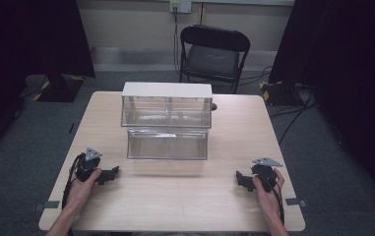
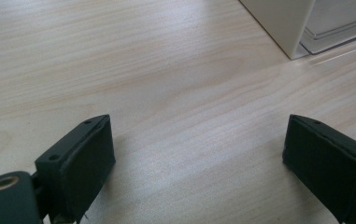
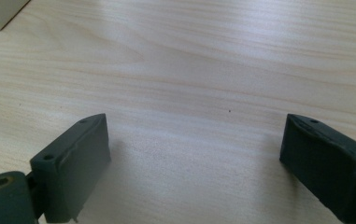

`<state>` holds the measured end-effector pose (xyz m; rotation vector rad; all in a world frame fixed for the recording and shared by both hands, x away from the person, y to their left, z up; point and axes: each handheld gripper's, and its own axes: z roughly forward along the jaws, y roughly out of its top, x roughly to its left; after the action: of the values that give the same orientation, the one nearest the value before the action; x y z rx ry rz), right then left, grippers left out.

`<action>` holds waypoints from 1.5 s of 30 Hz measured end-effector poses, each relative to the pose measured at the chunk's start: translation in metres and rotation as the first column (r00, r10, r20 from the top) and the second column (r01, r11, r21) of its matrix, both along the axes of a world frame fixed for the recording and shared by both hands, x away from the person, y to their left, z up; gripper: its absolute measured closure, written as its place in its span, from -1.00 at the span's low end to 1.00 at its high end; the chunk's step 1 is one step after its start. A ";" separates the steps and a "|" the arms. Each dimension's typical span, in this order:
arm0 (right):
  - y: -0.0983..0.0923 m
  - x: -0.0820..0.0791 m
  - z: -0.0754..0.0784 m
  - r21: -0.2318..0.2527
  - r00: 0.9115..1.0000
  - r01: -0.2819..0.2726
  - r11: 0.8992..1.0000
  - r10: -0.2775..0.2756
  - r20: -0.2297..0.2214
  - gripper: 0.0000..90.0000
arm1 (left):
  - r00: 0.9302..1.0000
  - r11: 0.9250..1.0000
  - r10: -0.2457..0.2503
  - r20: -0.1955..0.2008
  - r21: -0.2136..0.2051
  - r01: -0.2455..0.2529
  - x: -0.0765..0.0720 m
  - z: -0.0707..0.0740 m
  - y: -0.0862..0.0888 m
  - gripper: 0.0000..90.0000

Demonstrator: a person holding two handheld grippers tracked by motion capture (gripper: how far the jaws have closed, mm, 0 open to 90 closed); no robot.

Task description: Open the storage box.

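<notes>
A clear two-tier plastic container (image 1: 167,125) with a white top stands at the middle of the wooden table (image 1: 175,196); its white corner (image 2: 283,28) shows at the upper right of the left gripper view. My left gripper (image 1: 112,173) rests on the table near the front left, held in a hand, jaws wide apart with bare wood between them (image 2: 199,158). At the front right my right gripper (image 1: 240,178) lies likewise in the other hand, open over bare wood (image 3: 194,158). Both point inward toward the table's middle.
A black folding chair (image 1: 213,51) stands behind the table's far edge. Cables (image 1: 293,118) and taped stand bases lie on the grey carpet at both back sides. Dark curtains hang left and right. Bare tabletop lies between the grippers and in front of the container.
</notes>
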<state>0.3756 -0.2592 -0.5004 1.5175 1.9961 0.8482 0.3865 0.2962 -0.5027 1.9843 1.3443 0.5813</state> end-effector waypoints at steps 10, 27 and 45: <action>0.001 0.000 0.000 0.002 1.000 0.007 1.000 -0.007 -0.001 -0.83 | 1.000 1.000 0.000 -0.001 -0.001 0.000 0.000 0.000 0.000 -0.81; 0.017 -0.004 0.015 0.069 0.998 -0.033 0.997 0.030 0.046 -0.68 | 1.000 1.000 0.000 -0.001 0.001 0.000 0.000 0.000 0.000 -0.81; 0.050 -0.008 0.038 0.132 0.986 -0.154 0.979 0.143 0.090 -0.68 | 1.000 1.000 0.001 -0.001 -0.002 -0.001 0.000 0.000 0.000 -0.82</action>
<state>0.3678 -0.2092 -0.4629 1.3964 2.0479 1.1116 0.3865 0.2961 -0.5027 1.9829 1.3457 0.5788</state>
